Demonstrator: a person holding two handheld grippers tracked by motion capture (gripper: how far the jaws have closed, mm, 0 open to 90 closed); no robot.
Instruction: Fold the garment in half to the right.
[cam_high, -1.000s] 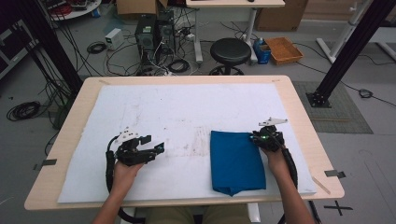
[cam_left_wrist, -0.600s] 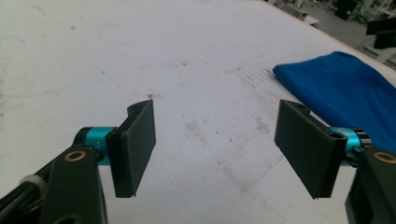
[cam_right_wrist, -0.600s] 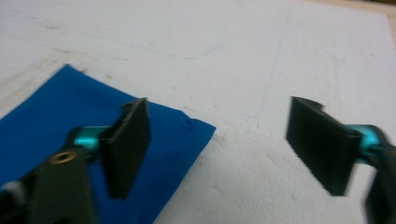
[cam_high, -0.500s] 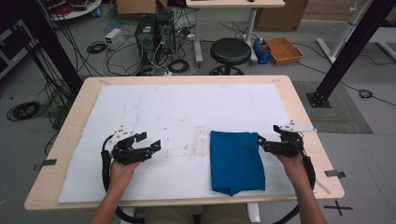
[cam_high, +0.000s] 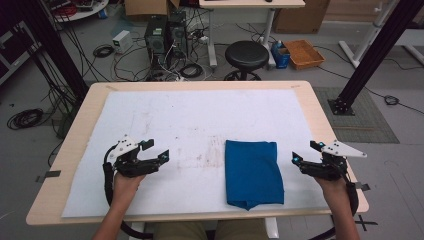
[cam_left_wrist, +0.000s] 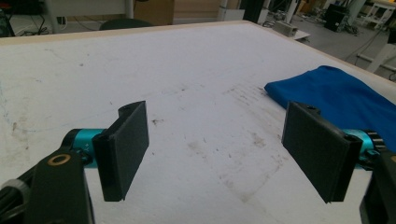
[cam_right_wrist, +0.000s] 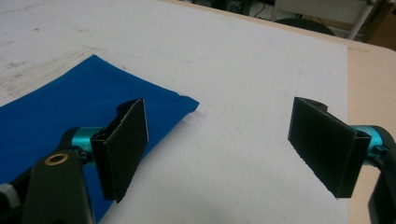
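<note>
Blue cloth (cam_high: 254, 172) lying flat on the bench's white sheet, folded into a neat rectangle, probably doubled over, near edge slightly rumpled.

On the one table (cam_high: 90, 100): one white mat (cam_high: 165, 120), one folded blue cloth (cam_high: 252, 172), two hand-held grippers, left gripper (cam_high: 160, 156) and right gripper (cam_high: 303, 155); beyond, one black stool (cam_high: 246, 52).
</note>
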